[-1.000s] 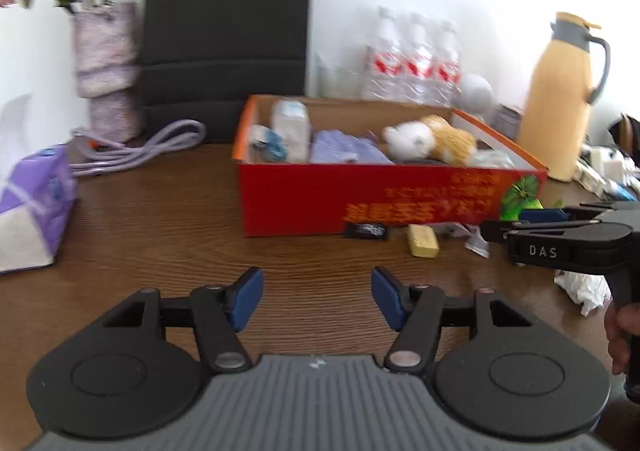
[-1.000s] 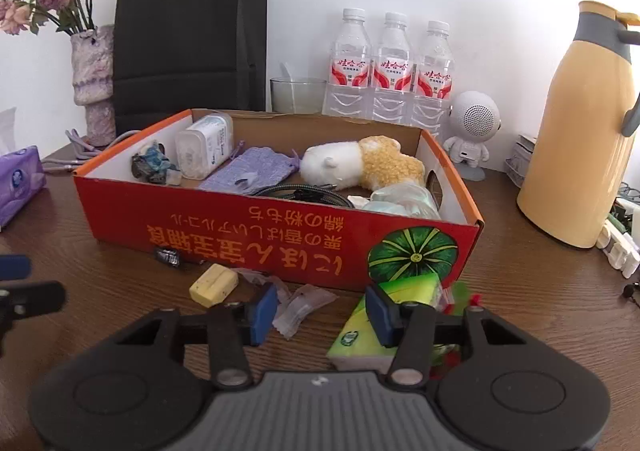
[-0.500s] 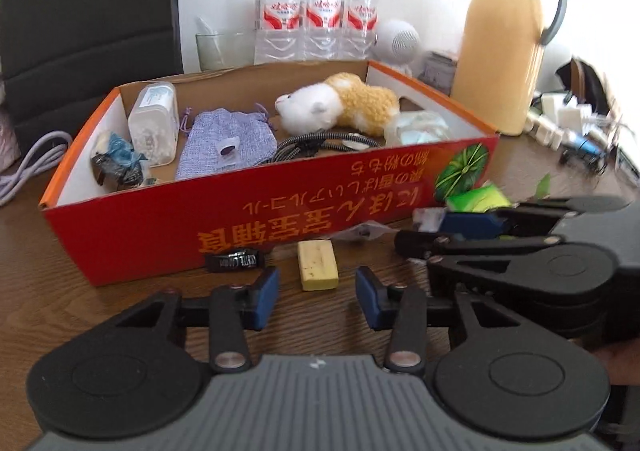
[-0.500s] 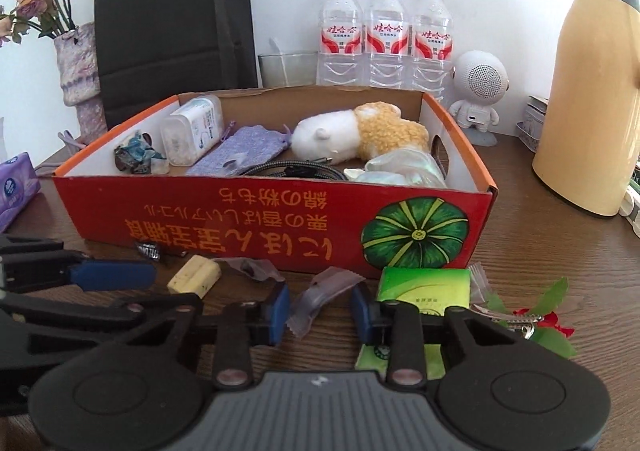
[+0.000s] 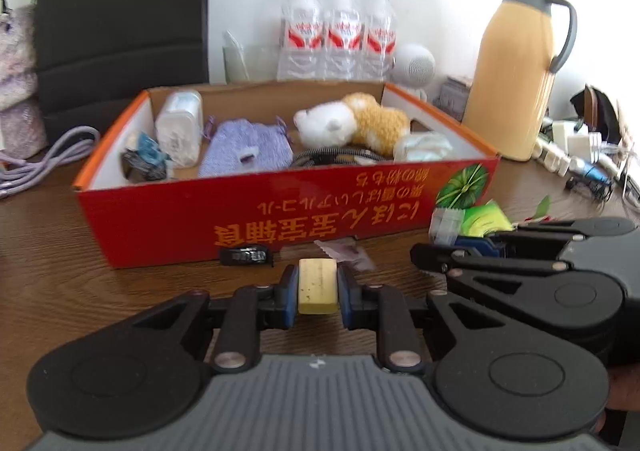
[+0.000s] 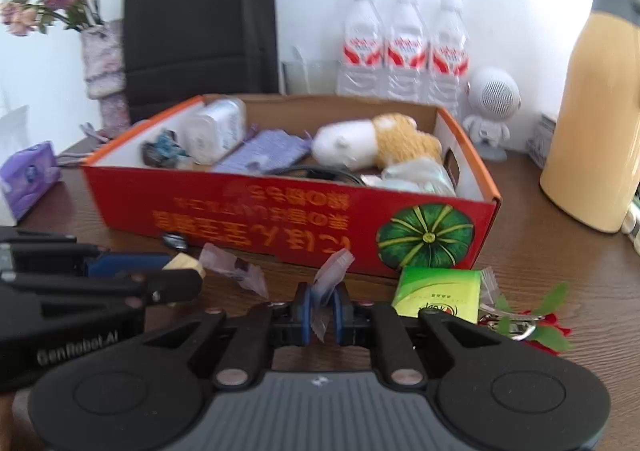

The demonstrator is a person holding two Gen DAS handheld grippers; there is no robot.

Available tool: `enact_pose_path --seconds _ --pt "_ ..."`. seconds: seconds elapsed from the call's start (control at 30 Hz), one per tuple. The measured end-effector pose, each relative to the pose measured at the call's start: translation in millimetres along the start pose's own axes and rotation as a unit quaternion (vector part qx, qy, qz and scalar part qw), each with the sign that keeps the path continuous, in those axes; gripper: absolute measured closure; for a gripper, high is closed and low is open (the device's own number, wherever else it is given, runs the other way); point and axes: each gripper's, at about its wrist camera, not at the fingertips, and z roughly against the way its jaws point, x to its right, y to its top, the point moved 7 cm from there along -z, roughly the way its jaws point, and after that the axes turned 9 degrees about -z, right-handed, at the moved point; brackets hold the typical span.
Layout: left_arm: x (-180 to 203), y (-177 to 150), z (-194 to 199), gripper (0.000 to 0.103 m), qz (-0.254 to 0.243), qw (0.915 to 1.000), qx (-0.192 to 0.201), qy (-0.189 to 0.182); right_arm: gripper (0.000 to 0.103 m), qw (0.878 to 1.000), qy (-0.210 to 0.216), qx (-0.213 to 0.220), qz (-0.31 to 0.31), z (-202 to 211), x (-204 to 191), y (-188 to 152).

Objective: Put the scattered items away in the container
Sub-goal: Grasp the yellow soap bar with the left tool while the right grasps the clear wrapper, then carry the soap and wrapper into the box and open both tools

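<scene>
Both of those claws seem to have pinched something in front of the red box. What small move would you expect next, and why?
Probably a short lift. The left gripper has just closed on the yellow eraser, and the right gripper on a clear plastic wrapper. Both things seem to sit at table level before the red cardboard box, whose front wall rises above them, so they must go up before going in.

A pale yellow block [image 5: 317,286] is seen lying lengthwise at 6 o'clock of the open red box [image 5: 288,211]. A crumpled clear wrapper [image 6: 326,293] is stood upright at 6 o'clock of its pumpkin-printed wall.
</scene>
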Motion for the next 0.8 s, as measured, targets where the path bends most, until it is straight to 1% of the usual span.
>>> enact_pose_path --seconds 0.13,0.2,0.37,0.47,0.6,0.67,0.8 --pt "-1.8 4.5 51.7 0.082 0.001 0.9986 0.043 0.032 0.093 0.999 0.015 0.031 0.002 52.0 -16.0 -2.3" --pt "0.7 2.2 75.0 0.082 -0.005 0.9974 0.056 0.044 0.093 0.999 0.025 0.041 -0.002 77.8 -24.0 -8.1" --pt "9.2 -24.4 121.2 0.082 0.02 0.9971 0.062 0.039 0.093 0.997 0.045 0.064 0.001 137.9 -44.6 -34.2" --pt "17.1 -45.7 151.4 0.082 0.033 0.9957 0.071 0.05 0.093 0.996 0.044 0.074 0.012 169.1 -52.5 -54.1" --pt "30.2 -70.8 189.3 0.082 0.035 0.993 0.088 0.071 0.092 0.995 0.044 0.083 0.023 202.8 -60.3 -83.7" --pt "34.7 -79.9 204.4 0.082 0.037 0.9911 0.099 0.081 0.092 0.995 0.052 0.085 0.018 214.0 -62.2 -97.0" --pt "38.6 -89.9 222.6 0.082 0.038 0.9875 0.118 0.097 0.092 0.994 0.05 0.1 0.011 227.2 -64.7 -108.1"
